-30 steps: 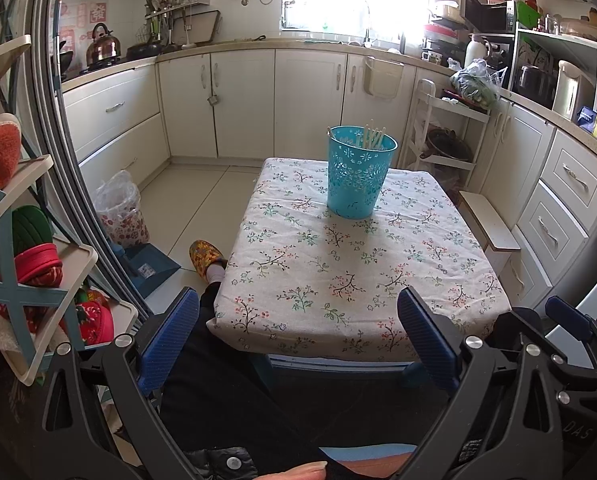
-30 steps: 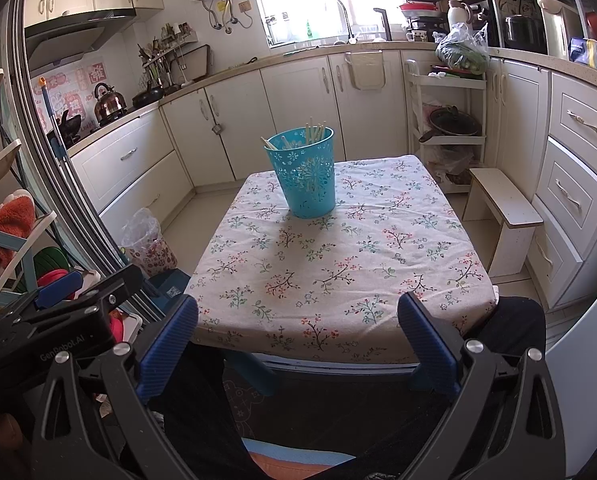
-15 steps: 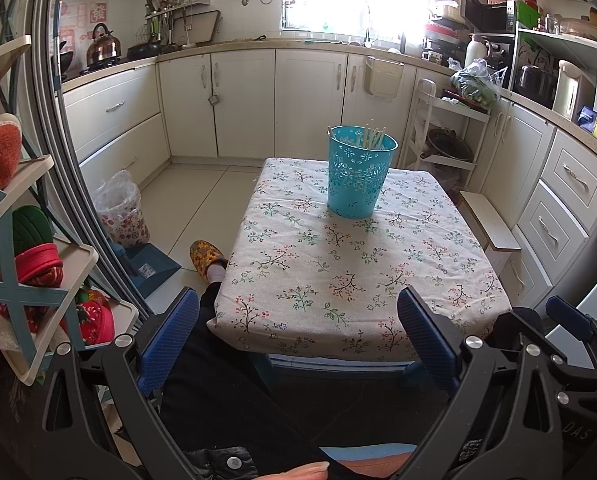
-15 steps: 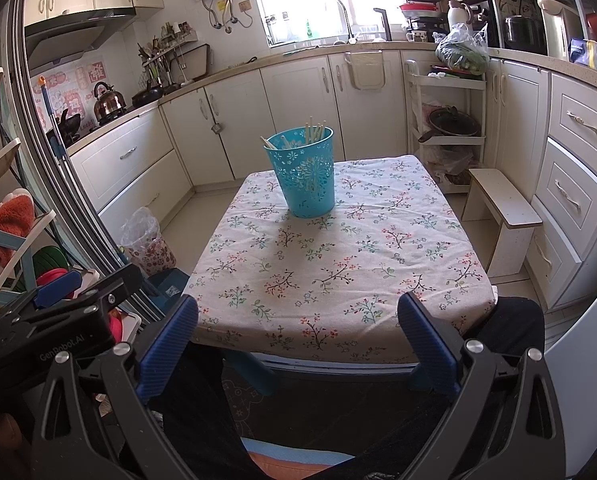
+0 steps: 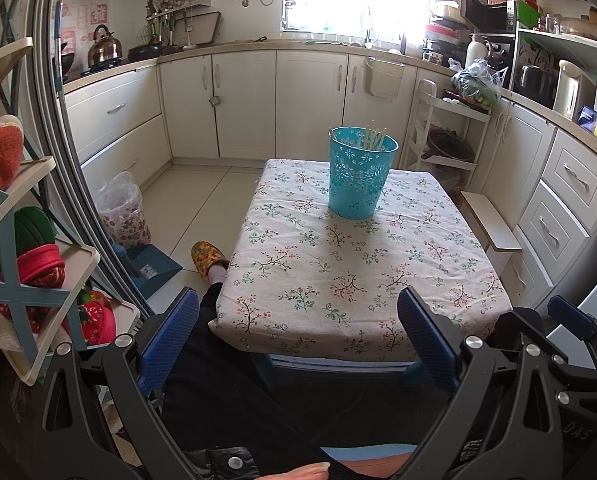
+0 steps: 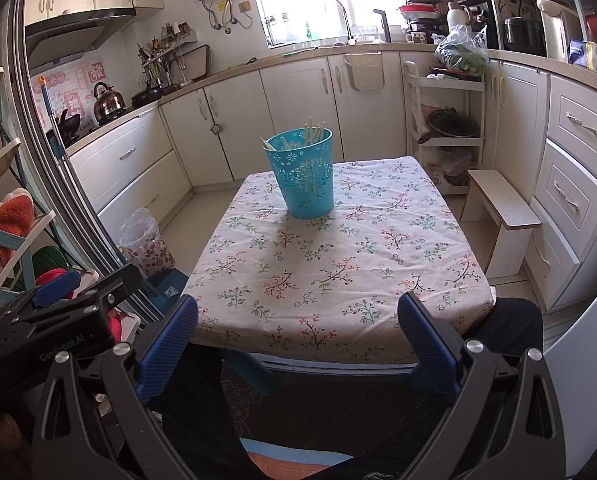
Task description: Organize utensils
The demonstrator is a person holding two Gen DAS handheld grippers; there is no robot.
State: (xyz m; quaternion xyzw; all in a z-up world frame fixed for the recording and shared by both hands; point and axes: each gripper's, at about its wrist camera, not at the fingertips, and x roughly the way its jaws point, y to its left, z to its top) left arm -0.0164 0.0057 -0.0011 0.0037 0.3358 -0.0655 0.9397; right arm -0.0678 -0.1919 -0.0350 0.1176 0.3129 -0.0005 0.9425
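A teal perforated bucket (image 5: 360, 176) stands on the far part of a small table with a floral cloth (image 5: 362, 280). Several pale chopsticks (image 5: 374, 136) stick up out of it. The bucket also shows in the right wrist view (image 6: 302, 174) with the chopsticks (image 6: 312, 130) inside. My left gripper (image 5: 298, 336) is open and empty, held back from the table's near edge above the person's lap. My right gripper (image 6: 298, 336) is open and empty, also short of the near edge. The left gripper's body shows at the left of the right wrist view (image 6: 58, 320).
White cabinets ring the room. A small white stool (image 6: 502, 216) stands right of the table, a bagged bin (image 5: 122, 212) and blue dustpan (image 5: 150, 268) on the floor at left. A shoe rack (image 5: 14, 264) is close at left. A slippered foot (image 5: 206, 256) rests by the table.
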